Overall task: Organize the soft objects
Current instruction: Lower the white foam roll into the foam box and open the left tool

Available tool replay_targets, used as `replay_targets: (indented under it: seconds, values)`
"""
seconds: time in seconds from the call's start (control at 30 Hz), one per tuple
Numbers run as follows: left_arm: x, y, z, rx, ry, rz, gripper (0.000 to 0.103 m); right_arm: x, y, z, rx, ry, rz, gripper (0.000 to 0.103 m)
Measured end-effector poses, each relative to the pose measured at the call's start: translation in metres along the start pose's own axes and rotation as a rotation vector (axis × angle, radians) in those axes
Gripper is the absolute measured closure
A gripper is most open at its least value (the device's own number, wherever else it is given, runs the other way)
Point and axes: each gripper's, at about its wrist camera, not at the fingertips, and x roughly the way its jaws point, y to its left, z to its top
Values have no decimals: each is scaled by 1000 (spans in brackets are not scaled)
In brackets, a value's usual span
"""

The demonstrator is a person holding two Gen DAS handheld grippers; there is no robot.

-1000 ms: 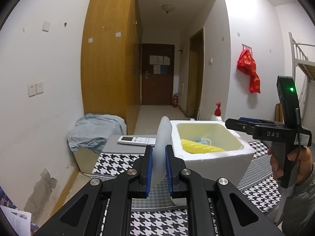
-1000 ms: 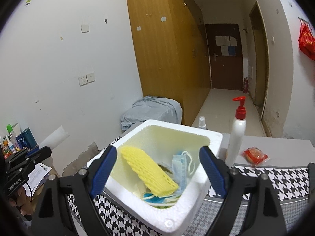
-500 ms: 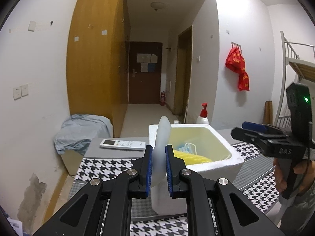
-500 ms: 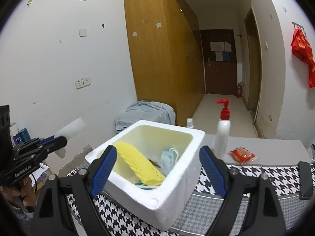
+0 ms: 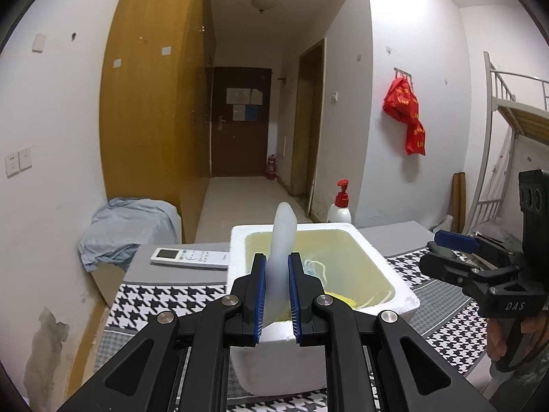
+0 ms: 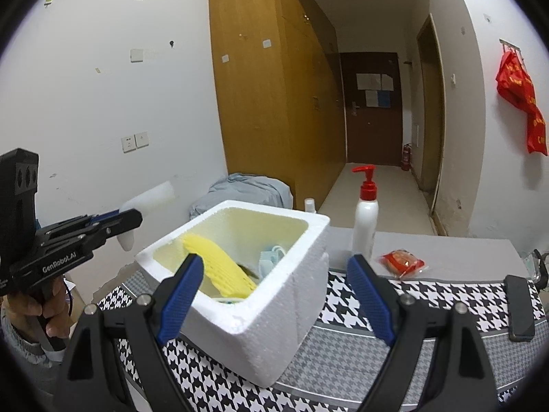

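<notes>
My left gripper (image 5: pixel 276 267) is shut on a pale white foam piece (image 5: pixel 283 240) that sticks up between its blue pads. It hangs just before the near wall of a white styrofoam box (image 5: pixel 236 250). Inside the box lie a yellow foam net (image 6: pixel 219 267) and a blue face mask (image 6: pixel 271 257). In the right wrist view the same foam piece (image 6: pixel 147 202) juts from the left gripper (image 6: pixel 125 218), left of the box (image 6: pixel 274 312). My right gripper (image 6: pixel 274 285) stands open, its blue pads wide on either side of the box's near corner, touching nothing.
The box sits on a houndstooth cloth (image 6: pixel 429 295) over a grey table. A red-capped pump bottle (image 6: pixel 365 216), a red snack packet (image 6: pixel 401 261) and a dark phone (image 6: pixel 520 305) lie right of it. A white remote (image 5: pixel 190 257) lies left. A cloth-covered bundle (image 5: pixel 127 226) stands by the wall.
Both views have swung: the box now sits centred behind the left gripper's foam piece, and the left gripper has come closer to the box. Neither gripper's opening has changed.
</notes>
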Motion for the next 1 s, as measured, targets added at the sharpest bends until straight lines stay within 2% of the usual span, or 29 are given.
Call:
replay_targets:
  seconds: [0.43, 1.0]
  values:
    - [26, -22, 7, 39, 26, -55, 89, -27, -23, -15, 45, -19, -46, 14]
    - [58, -41, 15, 55, 66, -63, 89, -57, -43, -30, 63, -30, -133, 14]
